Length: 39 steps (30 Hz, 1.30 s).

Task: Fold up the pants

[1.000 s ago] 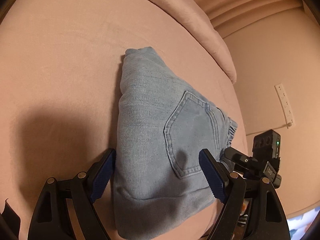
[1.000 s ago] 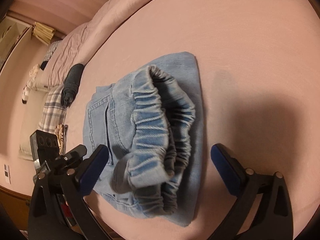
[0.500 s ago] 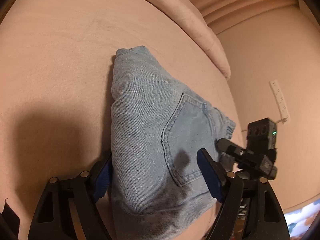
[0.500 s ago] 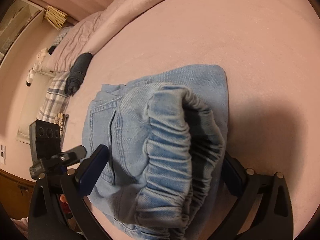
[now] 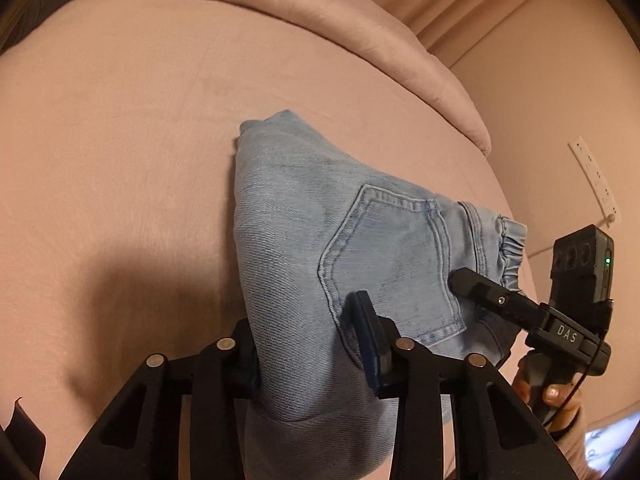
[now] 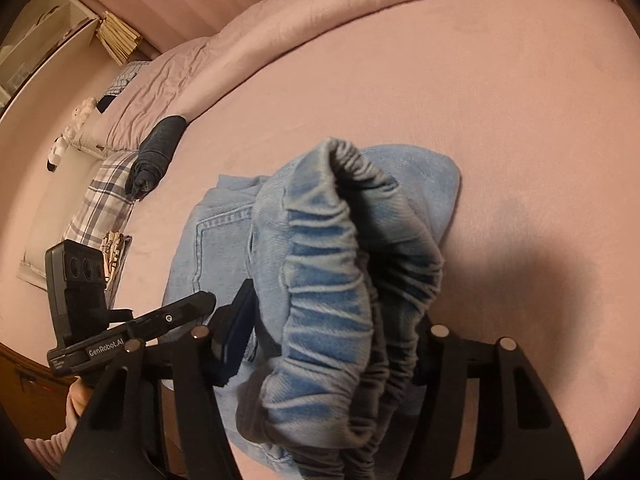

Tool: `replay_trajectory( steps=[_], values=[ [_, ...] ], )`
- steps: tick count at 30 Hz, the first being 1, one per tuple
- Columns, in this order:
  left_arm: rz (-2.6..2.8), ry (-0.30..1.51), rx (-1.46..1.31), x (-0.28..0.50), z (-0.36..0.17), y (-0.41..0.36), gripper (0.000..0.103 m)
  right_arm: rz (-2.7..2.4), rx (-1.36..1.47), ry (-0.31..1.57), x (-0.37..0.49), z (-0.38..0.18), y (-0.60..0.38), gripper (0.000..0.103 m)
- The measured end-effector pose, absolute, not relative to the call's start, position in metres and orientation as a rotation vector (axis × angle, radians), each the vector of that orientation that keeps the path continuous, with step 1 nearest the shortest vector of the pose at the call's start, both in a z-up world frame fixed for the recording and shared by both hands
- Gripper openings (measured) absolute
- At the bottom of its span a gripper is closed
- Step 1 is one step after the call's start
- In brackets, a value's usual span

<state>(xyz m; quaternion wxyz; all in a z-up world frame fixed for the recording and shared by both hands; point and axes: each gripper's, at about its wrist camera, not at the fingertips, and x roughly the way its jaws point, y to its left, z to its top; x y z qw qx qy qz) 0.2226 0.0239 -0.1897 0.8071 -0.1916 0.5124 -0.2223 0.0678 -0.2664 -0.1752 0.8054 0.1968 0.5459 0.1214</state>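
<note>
Light blue folded denim pants [image 5: 304,220] lie on the pink bed sheet [image 5: 120,160], back pocket [image 5: 392,264] up. My left gripper [image 5: 308,352] is closing, and its blue pads squeeze the near folded edge, which bulges between them. In the right wrist view the elastic waistband [image 6: 320,280] stands up as a gathered loop. My right gripper [image 6: 328,340] is closing on that waistband end; the left pad [image 6: 236,332] presses into the denim and the right pad is hidden behind the cloth. One finger of the right gripper [image 5: 480,292] lies against the pocket side.
A pink duvet [image 5: 360,32] is bunched along the far side of the bed. A dark rolled garment [image 6: 156,152] and a plaid pillow [image 6: 100,200] lie at the bed's head. A white power strip [image 5: 596,180] hangs on the wall. A hand [image 5: 556,396] holds the right gripper's handle.
Both pairs of jaws have narrowed from wide apart onto the pants. The near fold and the waistband are now bunched and raised slightly between the pads.
</note>
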Motion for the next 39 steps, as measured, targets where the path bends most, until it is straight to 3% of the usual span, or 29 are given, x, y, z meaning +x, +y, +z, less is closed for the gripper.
replay_trajectory(
  steps=[6, 39],
  values=[
    [-0.462, 1.064, -0.353, 0.216, -0.183, 0.02, 0.031, 0.248, 0.372, 1.126, 0.063, -0.164, -0.258, 0.059],
    [-0.438, 1.029, -0.343, 0.218, -0.175, 0.004, 0.03, 0.269, 0.361, 1.06, 0.041, -0.143, -0.245, 0.057]
  ],
)
